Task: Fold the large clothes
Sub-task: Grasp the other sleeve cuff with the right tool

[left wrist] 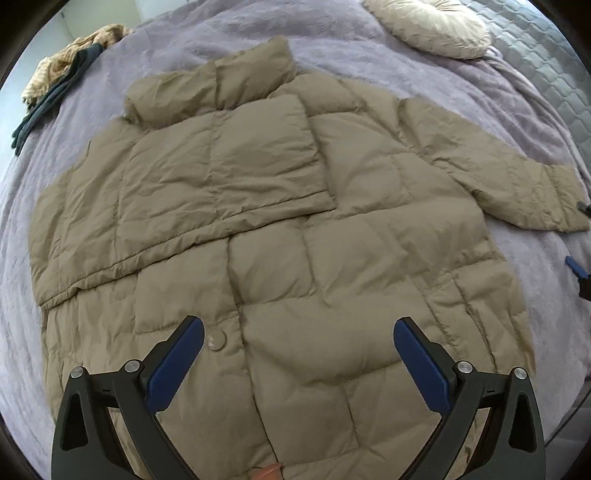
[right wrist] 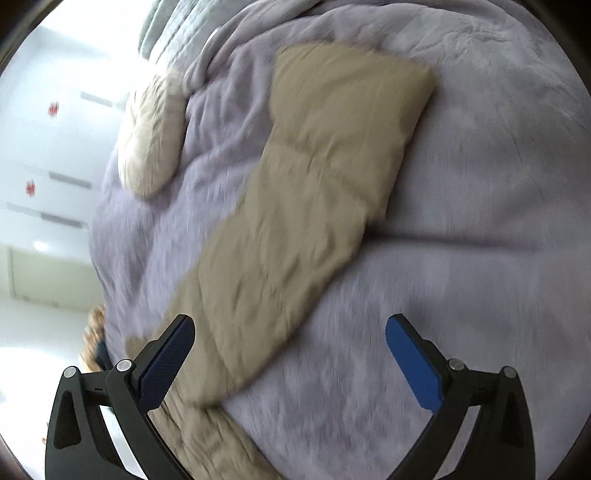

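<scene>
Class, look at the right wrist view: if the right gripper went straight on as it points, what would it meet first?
Most likely the jacket's outstretched sleeve, lying ahead of the open right gripper on the purple blanket; depth is uncertain.

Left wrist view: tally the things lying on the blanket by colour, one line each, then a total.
Tan: 1, the jacket, spread flat with one sleeve folded across it.
Cream: 1, the round cushion.
Dark green: 1, a garment at the bed's edge.
Brown-patterned: 1, a cloth bunched beside it.
Total: 4, all on the lilac blanket.
</scene>
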`<state>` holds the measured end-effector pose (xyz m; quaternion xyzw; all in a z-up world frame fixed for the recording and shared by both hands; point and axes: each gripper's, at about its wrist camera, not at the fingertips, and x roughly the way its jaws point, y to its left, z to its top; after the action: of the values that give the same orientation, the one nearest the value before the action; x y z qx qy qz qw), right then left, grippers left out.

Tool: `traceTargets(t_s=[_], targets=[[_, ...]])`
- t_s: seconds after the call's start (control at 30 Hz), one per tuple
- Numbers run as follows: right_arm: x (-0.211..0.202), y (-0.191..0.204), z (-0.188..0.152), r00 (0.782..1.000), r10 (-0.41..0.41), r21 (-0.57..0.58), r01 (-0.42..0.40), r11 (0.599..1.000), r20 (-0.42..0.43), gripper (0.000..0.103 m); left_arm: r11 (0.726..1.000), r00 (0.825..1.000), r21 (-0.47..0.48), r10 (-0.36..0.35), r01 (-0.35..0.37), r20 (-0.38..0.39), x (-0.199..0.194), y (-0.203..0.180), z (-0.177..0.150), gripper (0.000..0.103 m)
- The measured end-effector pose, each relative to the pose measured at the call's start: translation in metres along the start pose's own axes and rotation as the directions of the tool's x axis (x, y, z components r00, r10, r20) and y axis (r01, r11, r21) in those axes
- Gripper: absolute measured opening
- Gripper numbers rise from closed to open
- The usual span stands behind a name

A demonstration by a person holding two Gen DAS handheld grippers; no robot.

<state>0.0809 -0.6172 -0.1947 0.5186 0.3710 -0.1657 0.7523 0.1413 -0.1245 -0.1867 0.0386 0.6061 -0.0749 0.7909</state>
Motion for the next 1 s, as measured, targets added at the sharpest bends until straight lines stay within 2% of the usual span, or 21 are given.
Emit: traceTargets(t_s=[0.2, 0.4, 0.43, 0.47, 0.5, 0.53, 0.57, 0.63, 0.73, 0.83, 1.0], targets=[[0.022, -0.018, 0.038, 0.995, 0.1, 0.125, -0.103, 0.987, 0.029, 0.103, 1.0, 1.0, -0.021, 0.0, 0.0, 0.004, 0.005, 0.006, 0.005, 0.103], [0.037, -0.019, 0.05, 0.981, 0.188, 0.21, -0.192, 0.959, 0.043, 0.099, 0.995, 0.997, -0.067, -0.075, 0.076, 0.004, 0.001, 0.011, 0.01, 0.103], [0.039, -0.019, 0.051, 0.979, 0.2, 0.227, -0.204, 0.952, 0.041, 0.09, 0.994, 0.997, -0.073, -0.075, 0.076, 0.018, -0.002, 0.011, 0.011, 0.103], [0.041, -0.02, 0.051, 0.977, 0.21, 0.257, -0.212, 0.943, 0.033, 0.067, 0.994, 0.997, -0.076, -0.072, 0.074, 0.029, -0.004, 0.012, 0.013, 0.103], [0.045, -0.023, 0.051, 0.978, 0.209, 0.294, -0.203, 0.934, 0.014, 0.055, 0.994, 0.997, -0.078, -0.07, 0.073, 0.037, -0.006, 0.012, 0.013, 0.103], [0.049, -0.025, 0.051, 0.978, 0.207, 0.321, -0.197, 0.926, 0.002, 0.034, 0.994, 0.997, -0.08, -0.068, 0.072, 0.047, -0.008, 0.012, 0.015, 0.103], [0.053, -0.03, 0.05, 0.975, 0.221, 0.362, -0.203, 0.91, -0.009, 0.019, 0.994, 0.996, -0.081, -0.067, 0.072, 0.056, -0.01, 0.013, 0.018, 0.103], [0.056, -0.034, 0.048, 0.965, 0.263, 0.409, -0.234, 0.882, -0.014, 0.011, 0.994, 0.995, -0.079, -0.068, 0.074, 0.072, -0.014, 0.014, 0.022, 0.103], [0.049, -0.022, 0.045, 0.958, 0.287, 0.374, -0.263, 0.889, -0.009, 0.008, 0.995, 0.993, -0.079, -0.054, 0.063, 0.105, -0.021, 0.019, 0.025, 0.103], [0.039, 0.009, 0.043, 0.943, 0.333, 0.287, -0.314, 0.905, -0.019, 0.007, 0.994, 0.991, -0.092, -0.037, 0.049, 0.126, -0.025, 0.033, 0.028, 0.103], [0.022, 0.086, 0.03, 0.924, 0.376, 0.063, -0.372, 0.926, -0.074, 0.007, 0.988, 0.985, -0.154, -0.003, 0.03, 0.172, -0.037, 0.067, 0.032, 0.103]])
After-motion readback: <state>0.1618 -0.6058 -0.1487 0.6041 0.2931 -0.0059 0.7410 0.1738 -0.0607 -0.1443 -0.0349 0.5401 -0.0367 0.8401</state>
